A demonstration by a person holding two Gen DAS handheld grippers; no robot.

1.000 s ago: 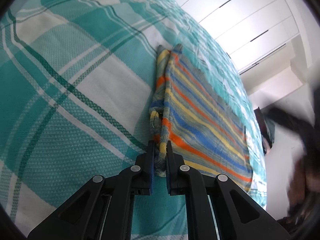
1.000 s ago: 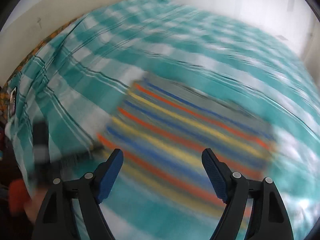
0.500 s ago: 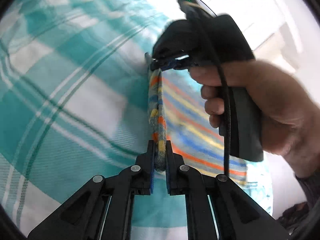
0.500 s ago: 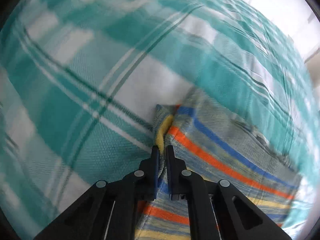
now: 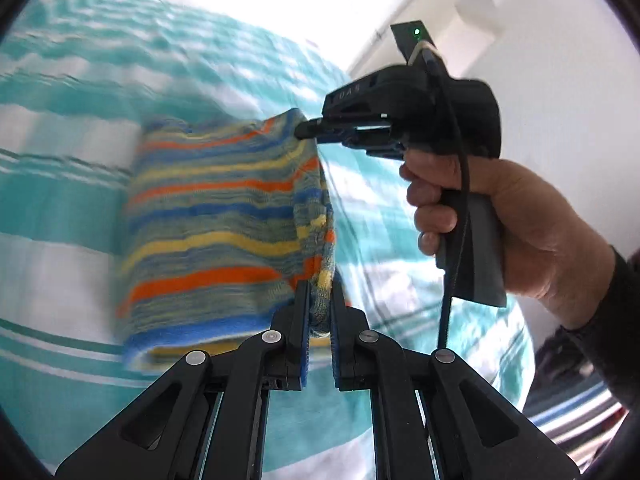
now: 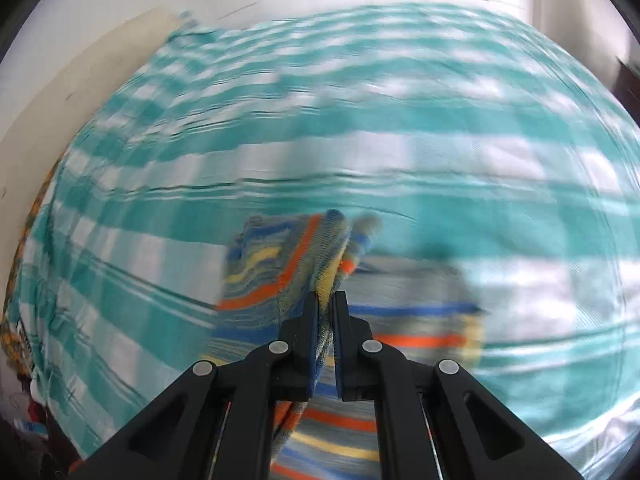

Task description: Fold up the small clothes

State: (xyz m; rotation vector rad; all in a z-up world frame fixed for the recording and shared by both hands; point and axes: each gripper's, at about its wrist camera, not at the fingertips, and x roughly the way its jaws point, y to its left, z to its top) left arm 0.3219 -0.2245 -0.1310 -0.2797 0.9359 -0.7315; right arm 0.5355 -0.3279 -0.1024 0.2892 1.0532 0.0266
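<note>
My left gripper [image 5: 320, 304] has its fingers pressed nearly together, pinching a bunched corner of the striped garment [image 5: 224, 216]. The cloth, banded in orange, blue, yellow and grey, hangs lifted above the bed [image 5: 60, 160], stretched between my two grippers. My right gripper [image 5: 306, 133] pinches the far top corner; my right hand [image 5: 500, 216] wraps its handle, and a dark sleeve [image 5: 608, 328] covers the wrist. In the right wrist view the right gripper [image 6: 328, 308] has its fingers closed on a folded ridge of fabric, while the rest of the garment [image 6: 400, 320] trails below them over the bed [image 6: 400, 160].

Motion blur smears the teal-and-white checked bedspread and the garment's left edge, so folds there are hard to read. The lower hem is cut off behind my gripper's black arms. A white wall [image 5: 540, 20] stands behind the bed.
</note>
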